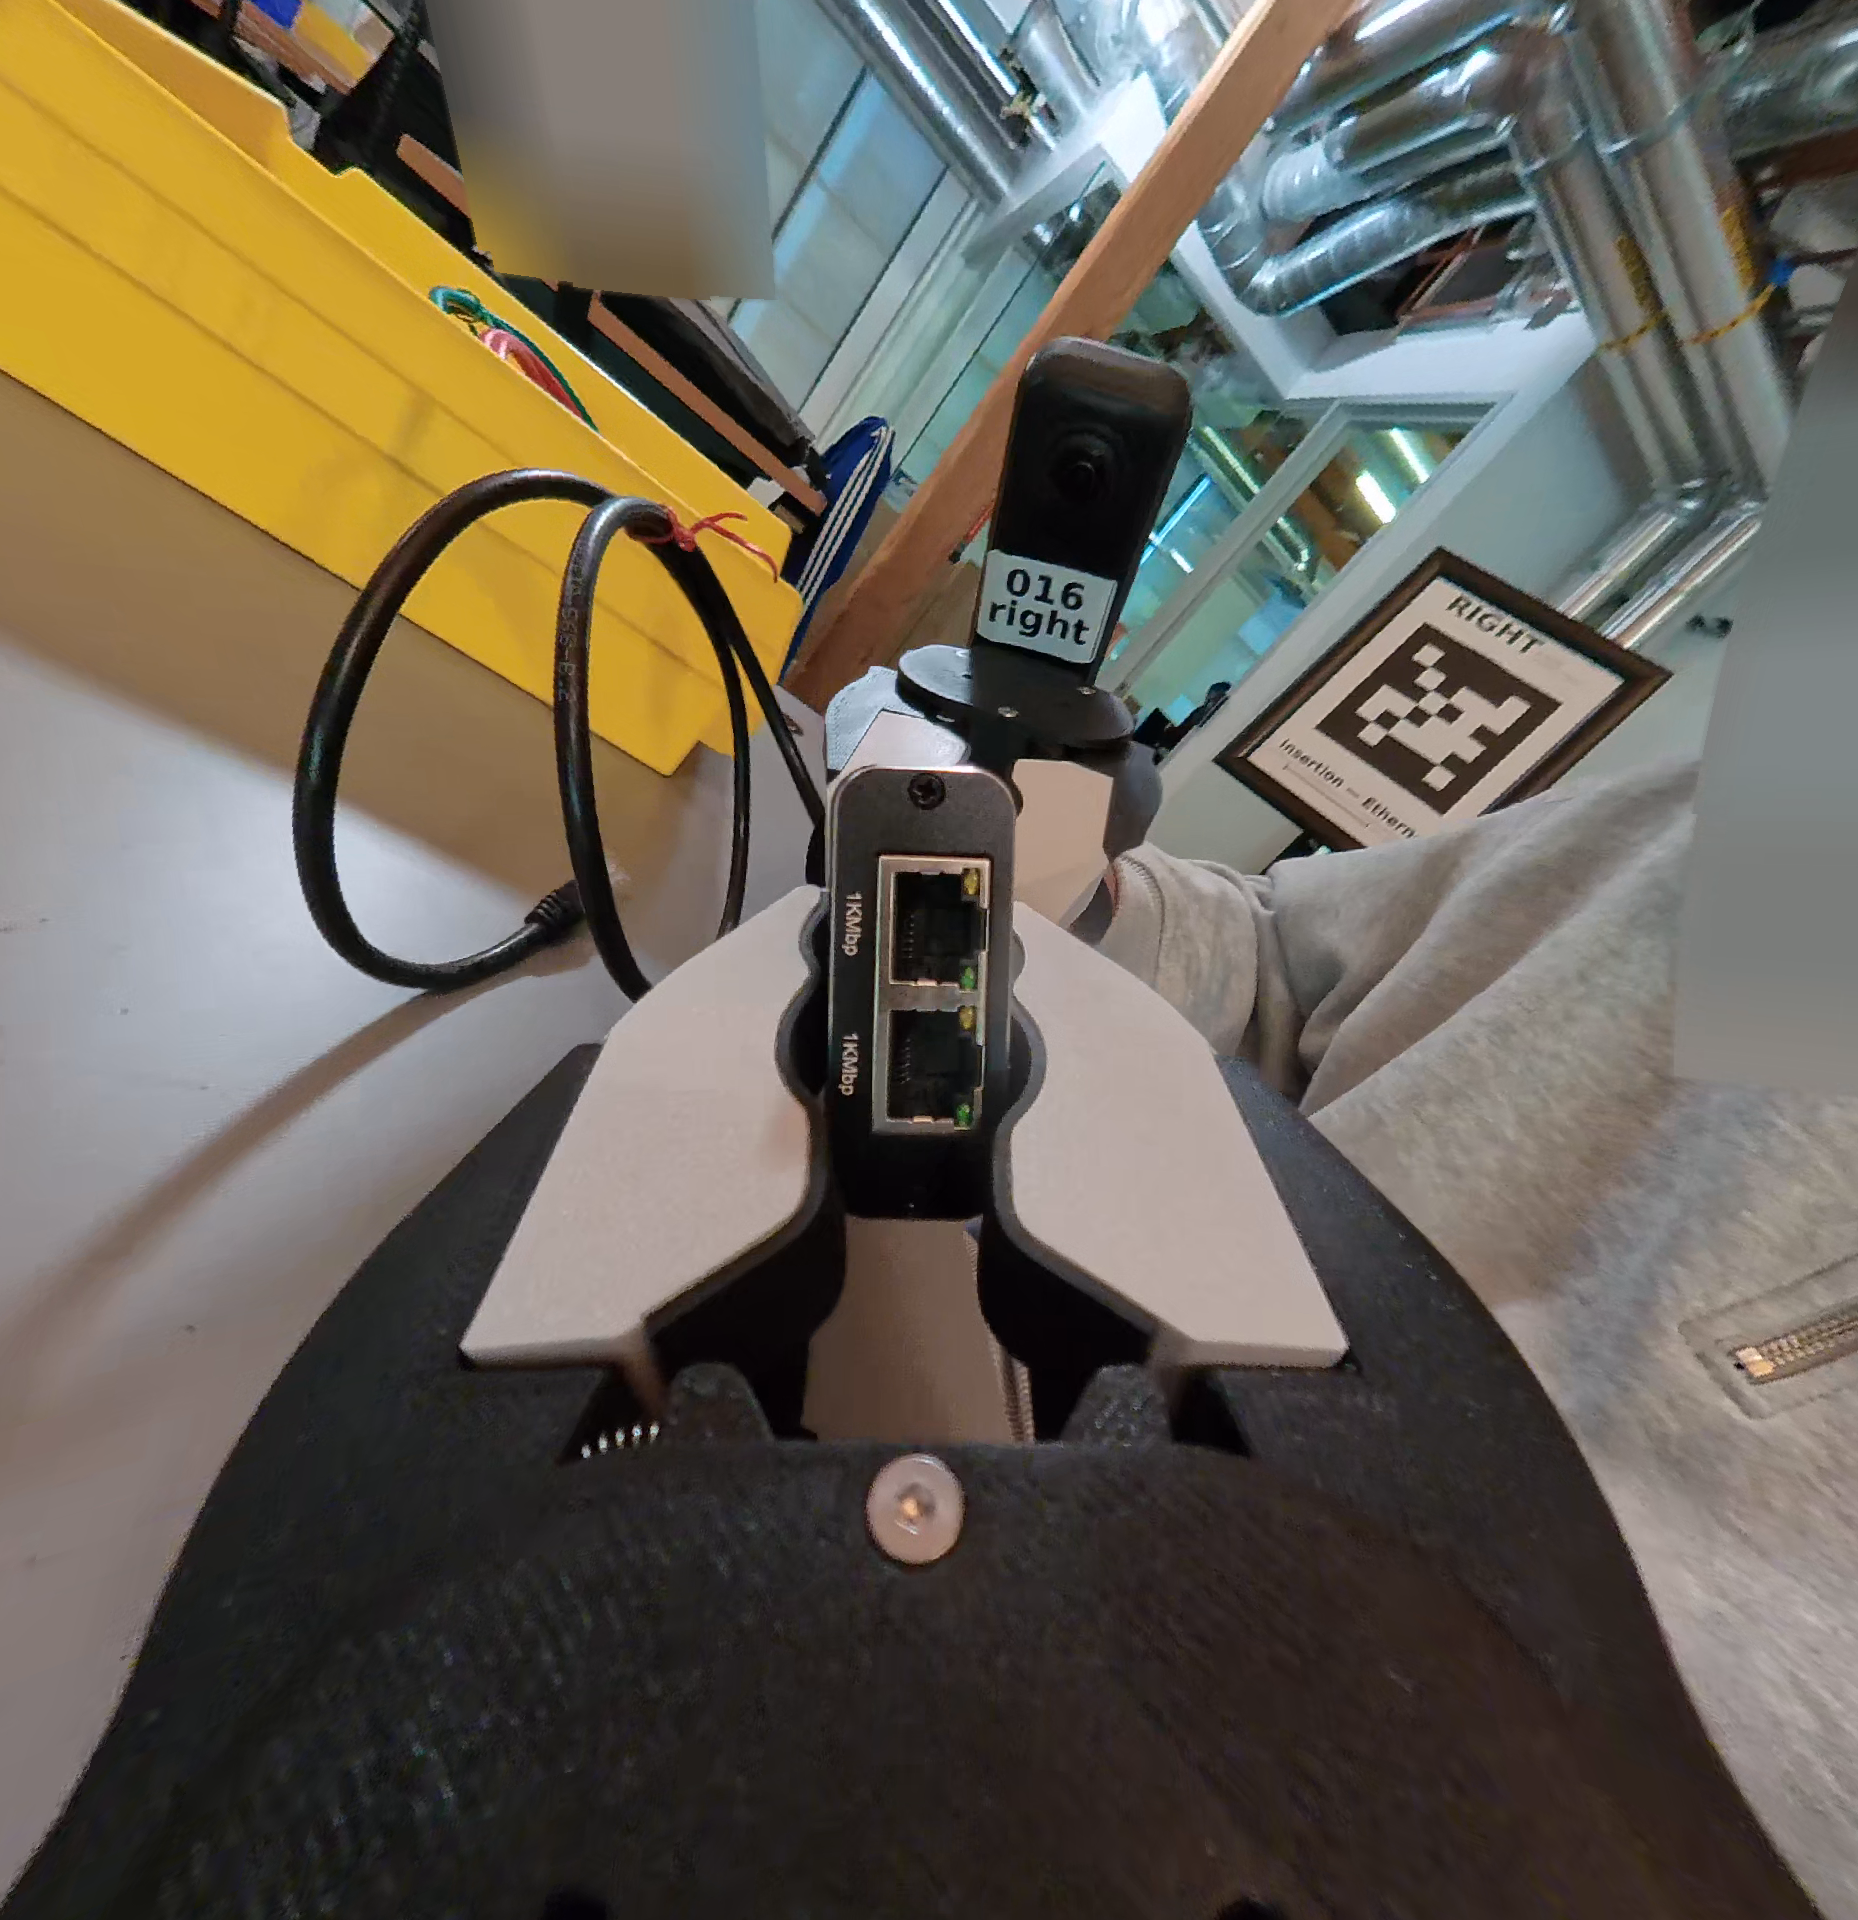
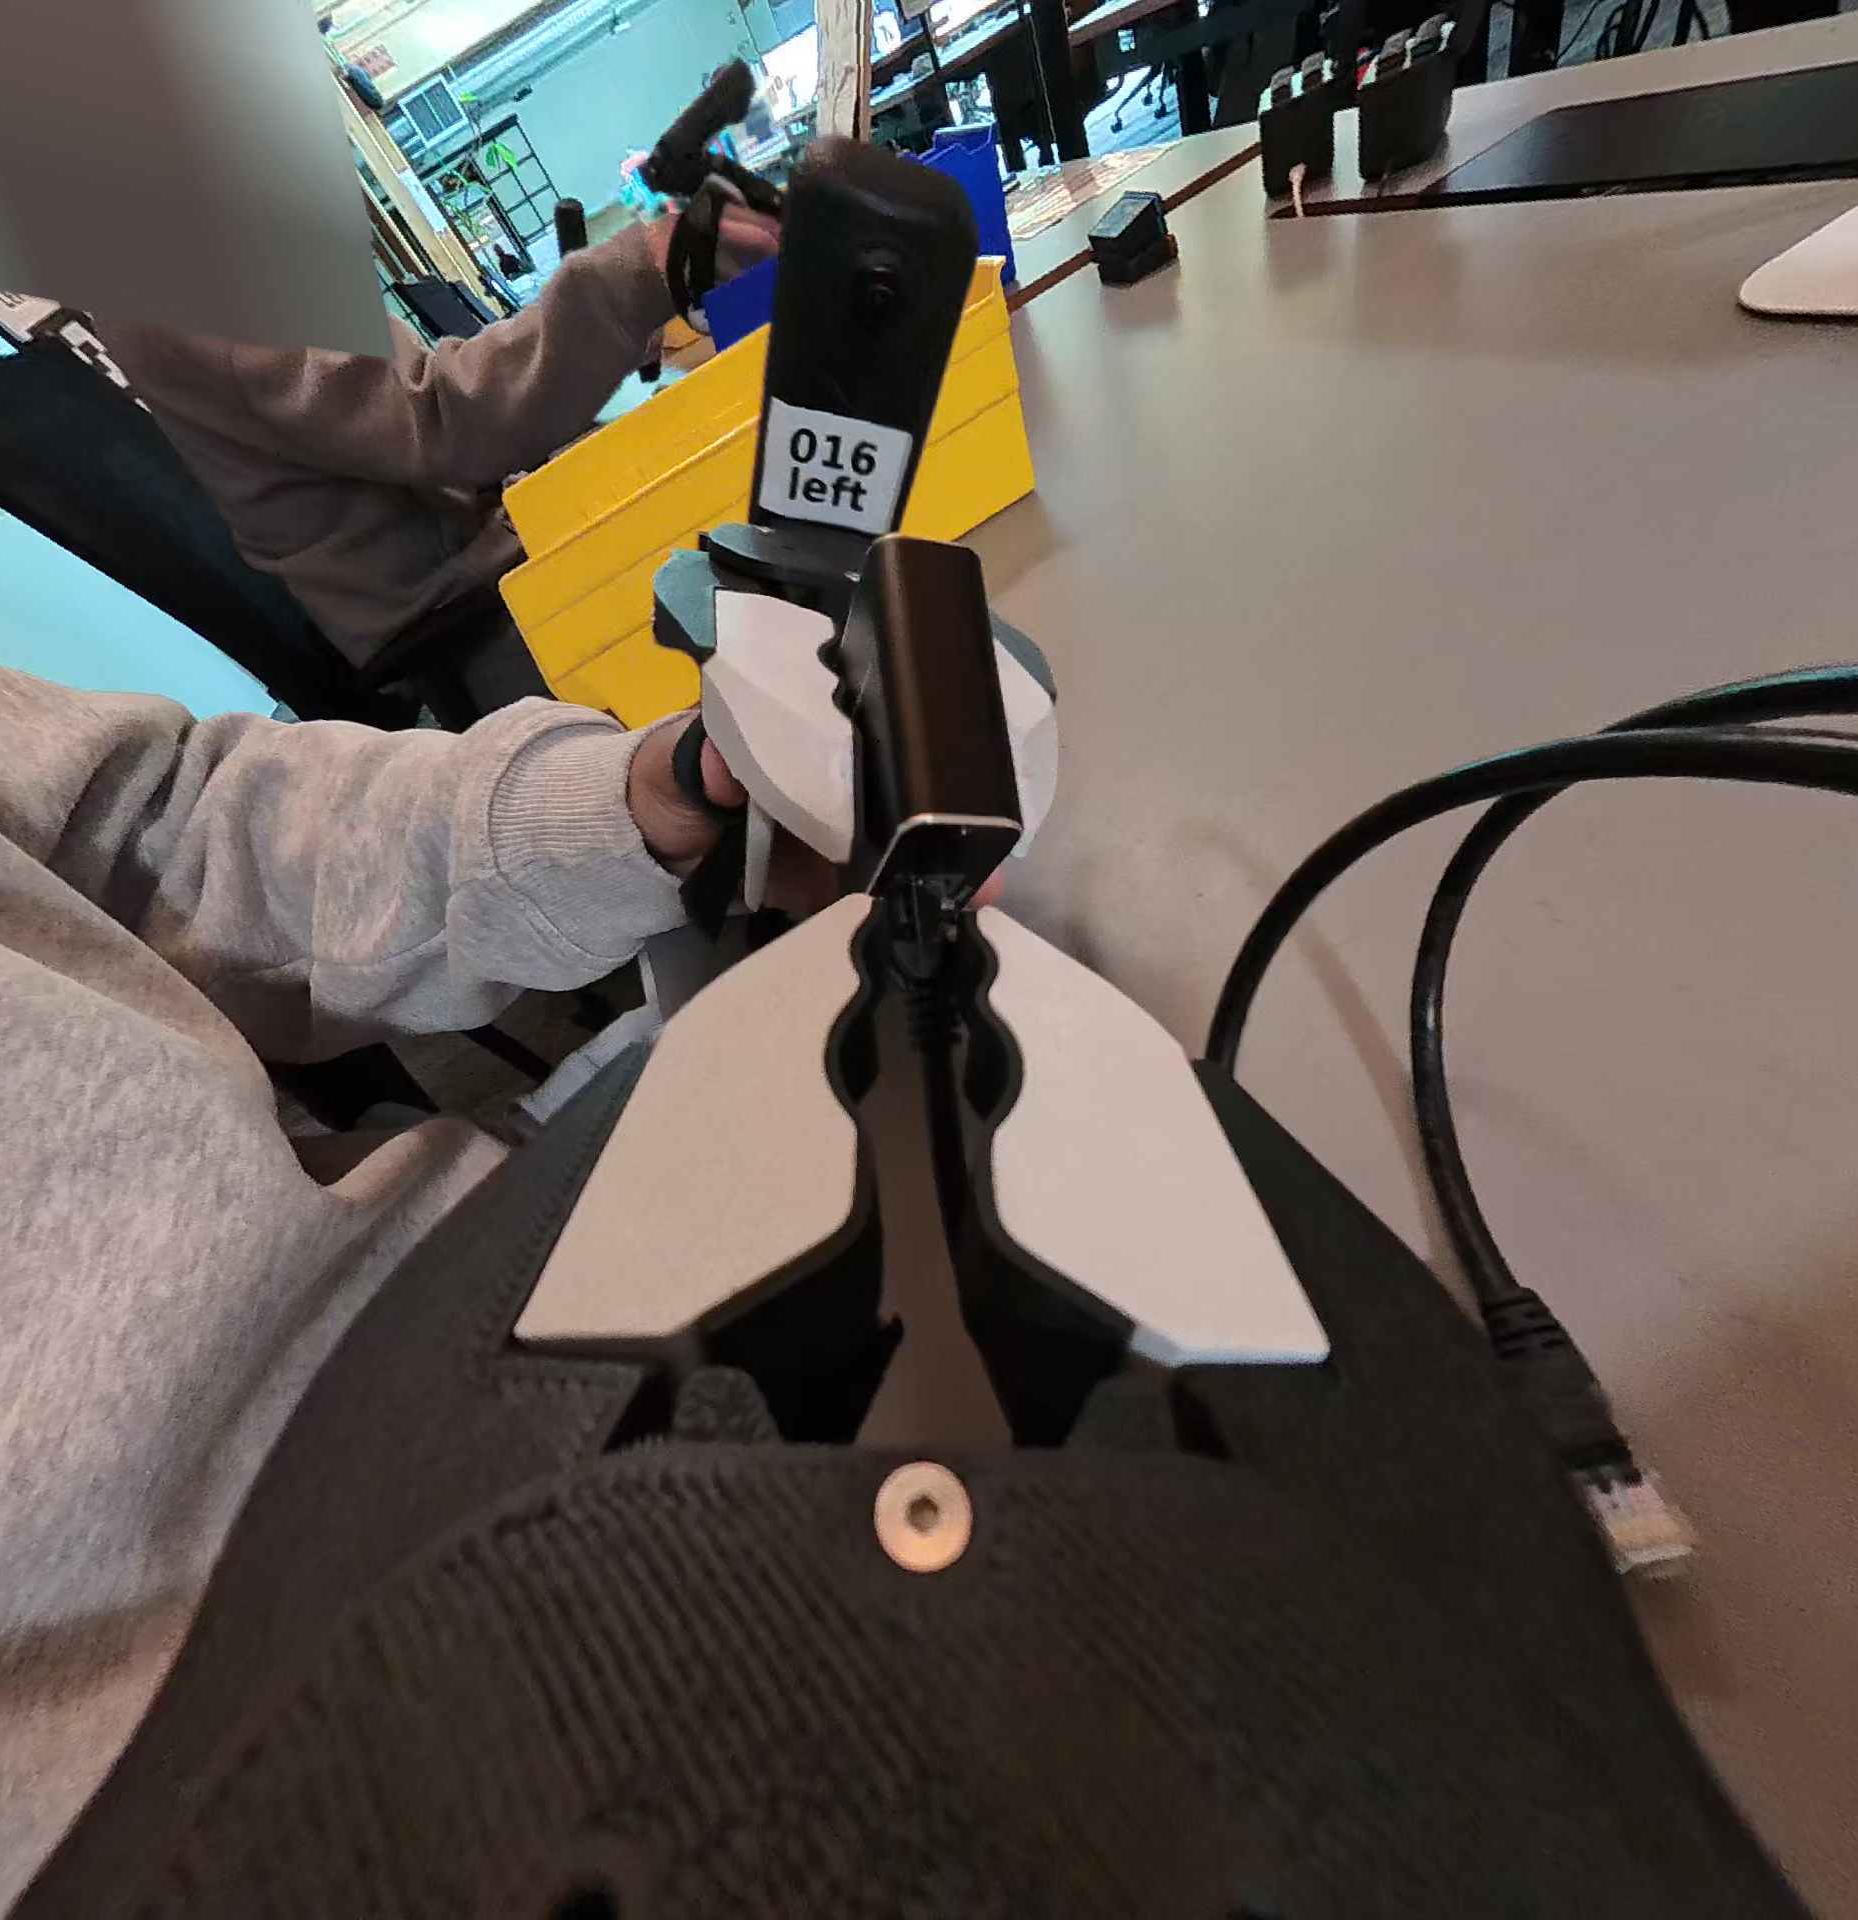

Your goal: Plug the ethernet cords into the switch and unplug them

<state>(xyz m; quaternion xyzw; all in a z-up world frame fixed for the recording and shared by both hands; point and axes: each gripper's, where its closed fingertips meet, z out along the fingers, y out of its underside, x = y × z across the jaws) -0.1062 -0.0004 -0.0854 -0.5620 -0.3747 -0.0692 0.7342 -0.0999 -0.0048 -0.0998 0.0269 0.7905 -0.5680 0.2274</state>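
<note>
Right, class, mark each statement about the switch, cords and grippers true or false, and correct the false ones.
1. The left gripper is shut on the switch. True.
2. Both ports facing the left wrist camera have cords in them. False: both are empty.
3. The right gripper is open and empty. False: it is shut on a black ethernet plug at the switch's other end.
4. A loose plug end lies on the table. True.
5. The bin on the table is red. False: it is yellow.
</note>
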